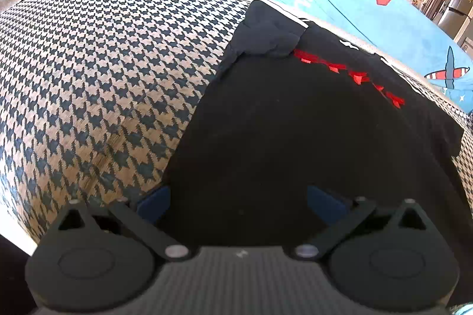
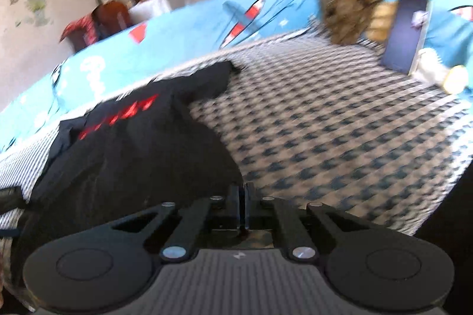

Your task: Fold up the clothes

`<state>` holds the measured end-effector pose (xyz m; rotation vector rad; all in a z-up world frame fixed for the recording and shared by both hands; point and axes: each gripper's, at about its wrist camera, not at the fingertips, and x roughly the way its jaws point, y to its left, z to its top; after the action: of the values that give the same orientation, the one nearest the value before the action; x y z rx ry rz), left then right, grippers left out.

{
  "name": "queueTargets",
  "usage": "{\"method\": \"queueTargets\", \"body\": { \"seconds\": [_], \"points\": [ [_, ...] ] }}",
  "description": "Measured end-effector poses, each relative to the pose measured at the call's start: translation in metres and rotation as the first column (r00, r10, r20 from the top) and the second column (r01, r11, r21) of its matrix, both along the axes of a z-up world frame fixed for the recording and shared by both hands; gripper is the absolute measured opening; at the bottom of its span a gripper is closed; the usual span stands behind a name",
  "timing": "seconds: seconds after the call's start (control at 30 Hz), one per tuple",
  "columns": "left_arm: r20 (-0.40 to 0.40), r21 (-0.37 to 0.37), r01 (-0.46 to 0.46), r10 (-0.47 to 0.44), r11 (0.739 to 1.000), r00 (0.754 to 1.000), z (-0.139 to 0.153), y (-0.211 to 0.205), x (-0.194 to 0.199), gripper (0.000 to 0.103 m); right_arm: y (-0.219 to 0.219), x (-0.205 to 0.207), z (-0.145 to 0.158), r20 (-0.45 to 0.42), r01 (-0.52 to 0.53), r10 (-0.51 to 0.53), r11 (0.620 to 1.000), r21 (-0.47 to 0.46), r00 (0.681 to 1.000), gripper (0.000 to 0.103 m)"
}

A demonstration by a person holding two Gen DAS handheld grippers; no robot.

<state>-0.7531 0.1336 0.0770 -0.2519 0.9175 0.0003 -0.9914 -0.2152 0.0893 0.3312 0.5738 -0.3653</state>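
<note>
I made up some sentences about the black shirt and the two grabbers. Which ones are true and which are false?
1. The black shirt has red letters on it. True.
2. The shirt lies on a plain white sheet. False: it lies on a checked cloth with a dark and pale pattern.
3. The left gripper has its fingers wide apart. True.
4. The right gripper is wide open too. False: its fingers are pressed together.
5. A blue cover with pictures lies beyond the checked cloth. True.
</note>
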Motion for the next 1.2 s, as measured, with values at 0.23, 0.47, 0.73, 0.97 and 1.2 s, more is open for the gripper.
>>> {"method": "queueTargets", "body": {
  "seconds": [0.23, 0.47, 0.73, 0.97, 1.2],
  "points": [
    [0.004, 0.033, -0.006, 0.006, 0.999, 1.000, 0.001, -0.002, -0.001, 0.103, 0.000, 0.005, -0.003, -0.072, 0.054, -0.058, 0.997, -0.060, 0.996, 0.005],
    [0.015, 0.069, -0.027, 0.026, 0.997, 1.000, 0.002, -0.003, -0.001, 0.103, -0.010, 0.000, 0.000, -0.039, 0.102, -0.103, 0.995, -0.018, 0.994, 0.008],
    [0.080, 0.102, 0.065, -0.074, 0.993, 0.994, 0.010, -0.022, -0.012, 0.103, 0.009, 0.003, 0.003, 0.006, -0.056, 0.057, 0.998, -0.034, 0.998, 0.018],
    [0.087, 0.129, 0.158, -0.170, 0.979, 0.982, 0.008, -0.044, -0.017, 0.103, 0.039, 0.018, -0.005, -0.012, -0.279, 0.279, 0.960, -0.007, 0.960, 0.019],
    [0.006, 0.132, 0.223, -0.225, 0.966, 0.974, -0.005, -0.060, -0.014, 0.103, 0.055, 0.033, -0.021, -0.094, -0.329, 0.330, 0.944, 0.021, 0.939, 0.033]
  ]
}}
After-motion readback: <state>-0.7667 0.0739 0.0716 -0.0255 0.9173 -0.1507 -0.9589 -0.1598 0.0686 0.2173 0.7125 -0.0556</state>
